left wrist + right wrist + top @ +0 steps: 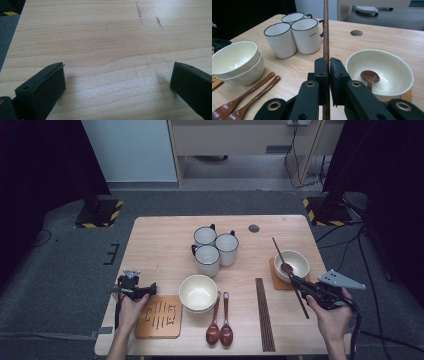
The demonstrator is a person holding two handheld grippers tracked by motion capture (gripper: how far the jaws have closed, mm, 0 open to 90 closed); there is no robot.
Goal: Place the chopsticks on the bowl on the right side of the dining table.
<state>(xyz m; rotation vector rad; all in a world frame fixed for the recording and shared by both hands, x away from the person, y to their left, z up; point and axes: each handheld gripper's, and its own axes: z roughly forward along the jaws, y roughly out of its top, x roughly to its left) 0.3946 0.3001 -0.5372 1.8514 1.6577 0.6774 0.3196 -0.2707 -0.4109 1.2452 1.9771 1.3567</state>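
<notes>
On the pale wooden table (160, 245), set on grey carpet with dark curtains to either side and a light cabinet beyond, three white mugs (214, 247) were grouped near the middle, touching one another. Stacked cream bowls (198, 292) were placed nearer the person, with two wooden spoons (220, 320) just to their right and a bundle of dark chopsticks (264, 315) farther right. A slotted wooden coaster (159, 316) was seen at the near left corner.

At the right, a single bowl (295, 262) was found resting on a second coaster (276, 279), with a brown spoon (369, 76) lying inside it. The right gripper (300, 285) was held just beside that bowl, its jaws clamped on one chopstick (289, 275), which was slanted across the bowl's left rim in the high view.

In the right gripper view the chopstick (326, 37) was shown pinched upright between the pads, and a round hole (356, 32) in the tabletop was made plain. In the left gripper view bare wood grain with two dark scuffs (138, 11) was recorded, the left gripper (117, 80) kept low over it, jaws spread wide with nothing between them.
</notes>
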